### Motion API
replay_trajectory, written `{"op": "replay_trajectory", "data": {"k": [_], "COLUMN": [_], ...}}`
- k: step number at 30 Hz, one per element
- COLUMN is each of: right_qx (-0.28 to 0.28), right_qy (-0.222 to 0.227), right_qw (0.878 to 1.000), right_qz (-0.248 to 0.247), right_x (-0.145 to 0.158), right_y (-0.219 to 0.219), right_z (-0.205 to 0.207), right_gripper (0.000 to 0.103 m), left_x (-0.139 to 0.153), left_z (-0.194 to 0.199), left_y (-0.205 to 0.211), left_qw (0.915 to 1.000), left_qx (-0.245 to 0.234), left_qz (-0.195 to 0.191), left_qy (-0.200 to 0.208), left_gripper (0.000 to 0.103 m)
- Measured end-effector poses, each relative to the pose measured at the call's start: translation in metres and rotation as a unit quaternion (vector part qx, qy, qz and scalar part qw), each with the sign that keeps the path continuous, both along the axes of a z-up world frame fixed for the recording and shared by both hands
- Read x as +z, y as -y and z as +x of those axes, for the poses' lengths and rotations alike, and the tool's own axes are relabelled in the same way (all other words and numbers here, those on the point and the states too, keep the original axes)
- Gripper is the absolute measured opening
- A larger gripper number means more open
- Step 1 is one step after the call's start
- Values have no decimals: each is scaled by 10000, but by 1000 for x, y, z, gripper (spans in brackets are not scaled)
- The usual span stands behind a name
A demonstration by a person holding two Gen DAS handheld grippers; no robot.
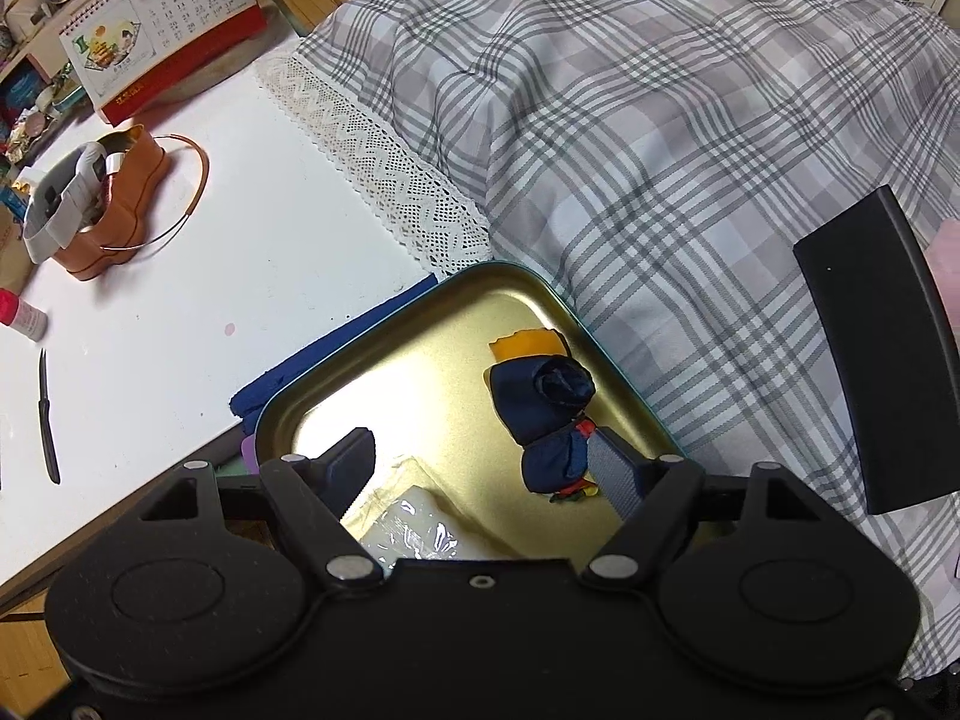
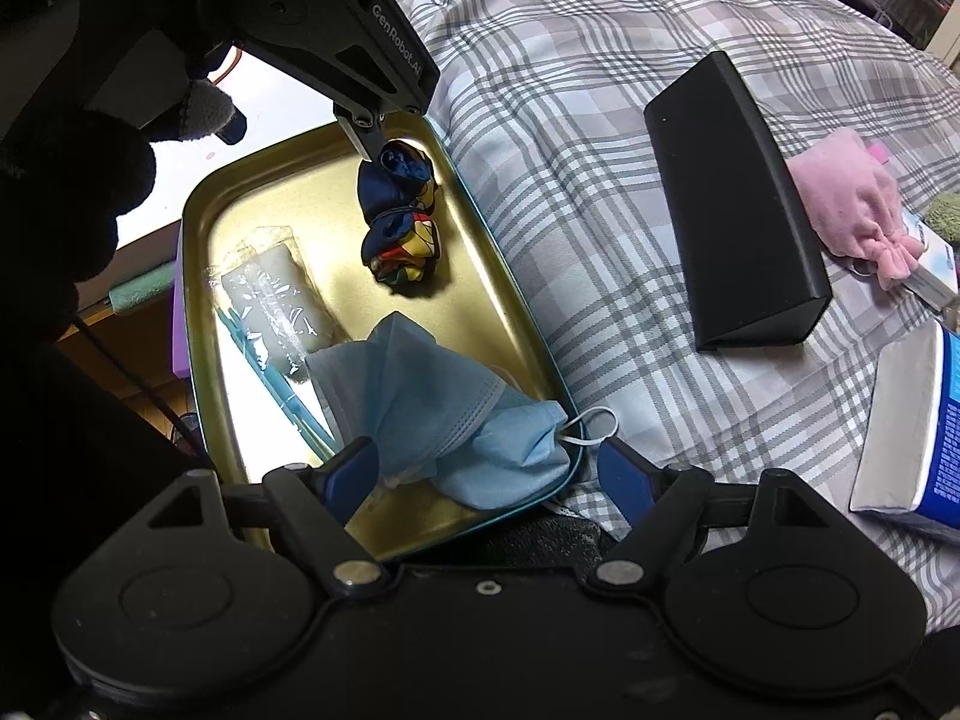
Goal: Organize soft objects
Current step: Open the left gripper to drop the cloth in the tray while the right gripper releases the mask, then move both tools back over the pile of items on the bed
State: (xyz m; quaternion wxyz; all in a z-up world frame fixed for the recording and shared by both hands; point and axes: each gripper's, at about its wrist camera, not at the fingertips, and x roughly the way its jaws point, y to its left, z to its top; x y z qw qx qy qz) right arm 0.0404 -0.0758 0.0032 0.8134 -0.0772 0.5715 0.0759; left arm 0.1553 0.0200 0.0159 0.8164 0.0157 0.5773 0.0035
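Left fingers (image 1: 480,462) spread over tin (image 1: 420,324), scarf (image 1: 543,420) beside right finger: light, slippery; pinch its tied waist. Right fingers (image 2: 489,471) spread around soft mask (image 2: 456,420).

Under my fingers lies a bed with a grey-and-white plaid cover (image 2: 600,192). Directly on it rest a shallow gold metal tray with a teal rim (image 2: 480,228), a long black wedge-shaped case (image 2: 738,204), a pink soft drawstring pouch (image 2: 852,204) and a blue-and-white tissue pack (image 2: 918,432). Beside the bed stands a white tabletop (image 1: 210,300), carrying a red-based desk calendar (image 1: 162,30), a tan leather organiser (image 1: 120,204) and a black pen (image 1: 48,420).
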Motion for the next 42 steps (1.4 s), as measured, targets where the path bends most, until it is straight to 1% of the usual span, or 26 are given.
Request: {"op": "replay_trajectory", "data": {"k": [4,8,10,13,15,18,19,21,23,25,27,29,34,39,42], "right_qx": [-59,-122,-140,-208,-297,-557,-678,-937,-1221,-1582,-1976,-2382,-3198,-3534,-3611], "right_qy": [56,123,189,353,514,771,842,992,1150,1327,1526,1664,1758,1765,1758], "right_qw": [10000,9998,9997,9991,9982,9954,9941,9905,9857,9783,9683,9568,9310,9187,9158], "right_qz": [9,52,65,67,70,104,115,152,187,147,50,-38,-82,-50,-77], "right_x": [3,7,10,17,25,38,42,51,59,66,74,79,86,87,84], "right_y": [3,8,12,20,30,53,63,85,110,138,166,197,275,327,350], "right_z": [-5,-11,-15,-21,-25,-30,-31,-32,-33,-34,-36,-35,-33,-26,-17], "right_gripper": [80,82,87,93,98,100,102,102,102,102,102,102,102,102,101], "left_x": [-1,0,2,7,11,16,17,16,16,17,20,26,52,75,79], "left_z": [-5,-14,-20,-29,-36,-46,-49,-54,-59,-65,-70,-74,-77,-68,-59], "left_y": [1,2,5,11,15,23,26,33,41,52,63,74,106,144,167], "left_qw": [10000,9999,9997,9986,9974,9953,9949,9947,9945,9937,9927,9918,9887,9840,9820], "left_qx": [45,79,70,23,-37,-154,-202,-328,-442,-566,-650,-773,-1086,-1428,-1592], "left_qz": [13,-11,73,230,283,327,299,188,107,126,201,192,-3,-113,-153], "left_qy": [23,119,240,469,660,895,939,952,945,963,992,995,1031,1058,1000], "left_gripper": [75,80,82,87,91,96,96,96,96,96,96,96,96,96,96]}}
